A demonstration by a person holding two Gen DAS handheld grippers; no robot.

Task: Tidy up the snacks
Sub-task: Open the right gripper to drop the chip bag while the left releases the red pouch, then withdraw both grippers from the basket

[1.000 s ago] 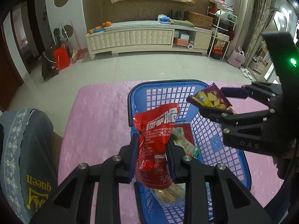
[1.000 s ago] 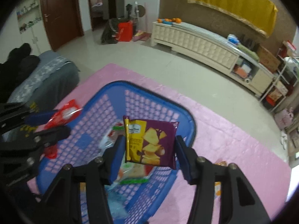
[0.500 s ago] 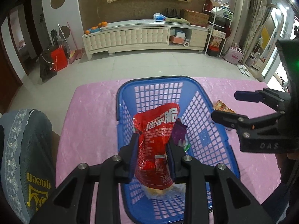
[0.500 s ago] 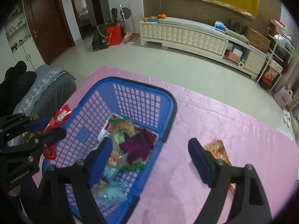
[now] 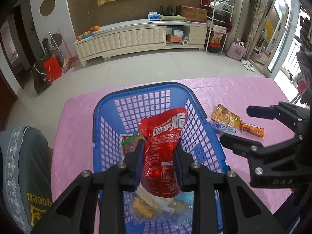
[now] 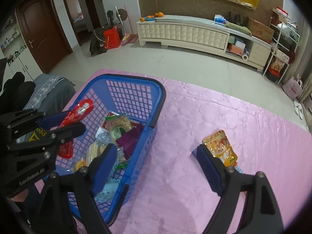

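Left claw [image 5: 159, 161] clamped on red pouch [image 5: 162, 148] over basket [image 5: 204, 136]: light, crinkly, slippery, best pinched mid-body; right claw [image 6: 156, 167] apart, empty.

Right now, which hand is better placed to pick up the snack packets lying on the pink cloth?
Right. The right gripper is open and empty beside the orange pouch, while the left gripper grips the red snack bag over the blue plastic basket.

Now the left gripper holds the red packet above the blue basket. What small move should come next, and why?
Probably open the left gripper and let the red packet drop: it hangs over the blue basket, where other snacks already lie. The right gripper is open and empty.
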